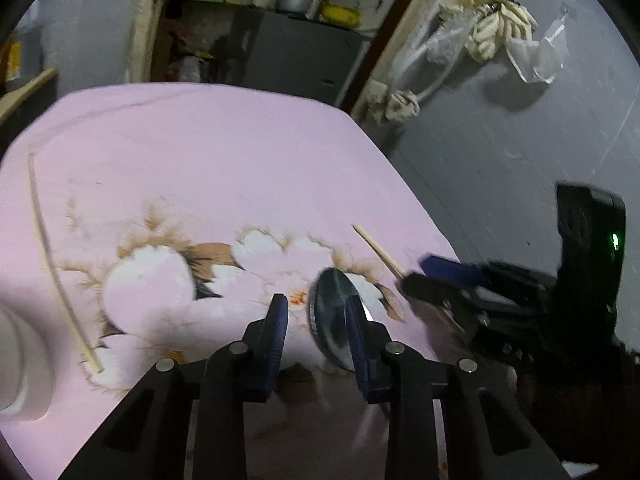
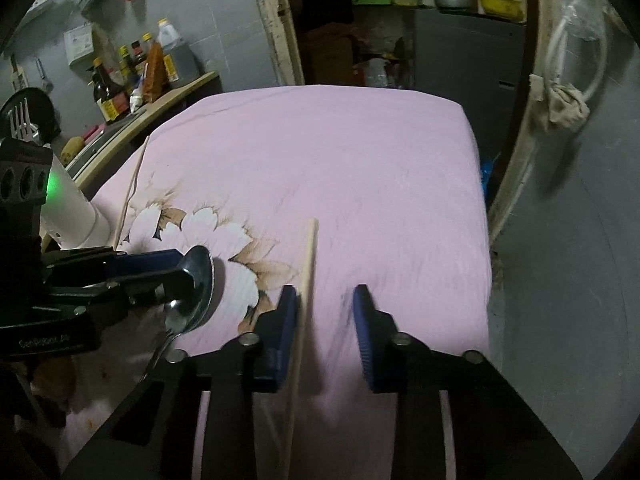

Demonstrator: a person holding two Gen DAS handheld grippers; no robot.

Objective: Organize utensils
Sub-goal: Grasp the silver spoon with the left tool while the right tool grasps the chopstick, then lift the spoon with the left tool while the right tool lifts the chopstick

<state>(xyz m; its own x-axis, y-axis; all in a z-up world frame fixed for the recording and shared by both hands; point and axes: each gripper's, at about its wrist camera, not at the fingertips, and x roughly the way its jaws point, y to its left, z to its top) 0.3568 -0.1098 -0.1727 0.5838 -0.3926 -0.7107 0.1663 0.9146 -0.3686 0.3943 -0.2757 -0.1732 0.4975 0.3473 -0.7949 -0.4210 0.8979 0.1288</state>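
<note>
A metal spoon (image 1: 330,312) stands on edge on the pink flowered cloth (image 1: 224,168), its bowl between the fingers of my left gripper (image 1: 316,328). The bowl leans against the right pad; the left pad is apart from it, so the jaws stand open. In the right wrist view the spoon (image 2: 198,284) shows at the tips of that left gripper (image 2: 180,276). A wooden chopstick (image 2: 308,264) lies between the fingers of my right gripper (image 2: 325,320), close along the left pad, with a gap to the right pad. The right gripper (image 1: 416,276) and chopstick (image 1: 376,248) also appear in the left wrist view.
A second chopstick (image 1: 52,264) lies along the cloth's left side beside a white cylinder (image 2: 76,216). Bottles (image 2: 132,72) crowd a shelf at the back left. The cloth's right edge (image 2: 480,200) drops to a grey floor, with a doorway behind.
</note>
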